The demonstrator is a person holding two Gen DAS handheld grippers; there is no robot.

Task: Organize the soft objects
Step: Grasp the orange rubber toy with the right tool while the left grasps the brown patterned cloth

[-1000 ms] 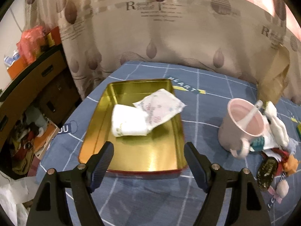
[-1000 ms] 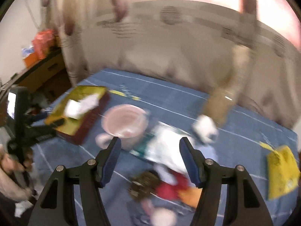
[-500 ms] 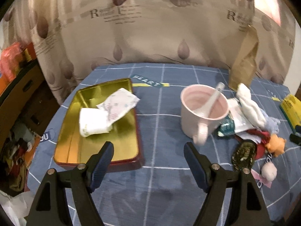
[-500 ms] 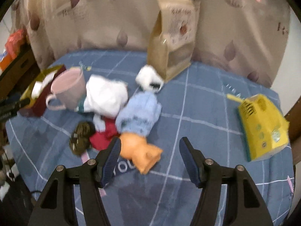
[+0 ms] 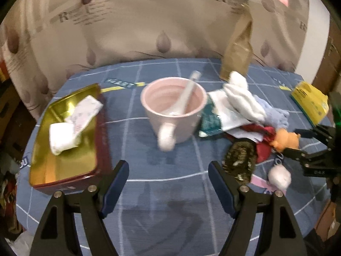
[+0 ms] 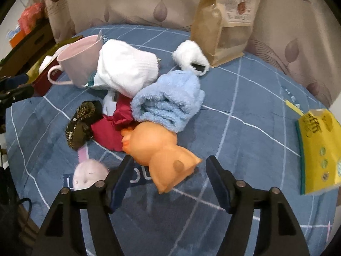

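A heap of soft things lies on the blue checked cloth: an orange plush toy [image 6: 164,153], a light blue towel [image 6: 170,100], a white sock [image 6: 125,68], a red cloth [image 6: 106,130], a small pink plush [image 6: 88,173] and a fluffy white piece [image 6: 189,55]. My right gripper [image 6: 169,181] hangs just in front of the orange plush, its jaws opening, with the toy's near end between the tips and no pad touching it. My left gripper [image 5: 168,183] is open over bare cloth before the pink mug [image 5: 173,117]. The gold tin [image 5: 64,149] at the left holds two white packets.
A spoon [image 5: 185,98] stands in the mug. A brown paper bag [image 6: 226,19] stands at the back by the curtain, a yellow pack [image 6: 317,147] lies at the right. A dark patterned pouch [image 6: 82,121] lies by the red cloth. Shelves with clutter are at the far left.
The left gripper swung right, from the tin to the mug. The right gripper came down and closer to the heap, so the orange plush now lies between its widening jaws.
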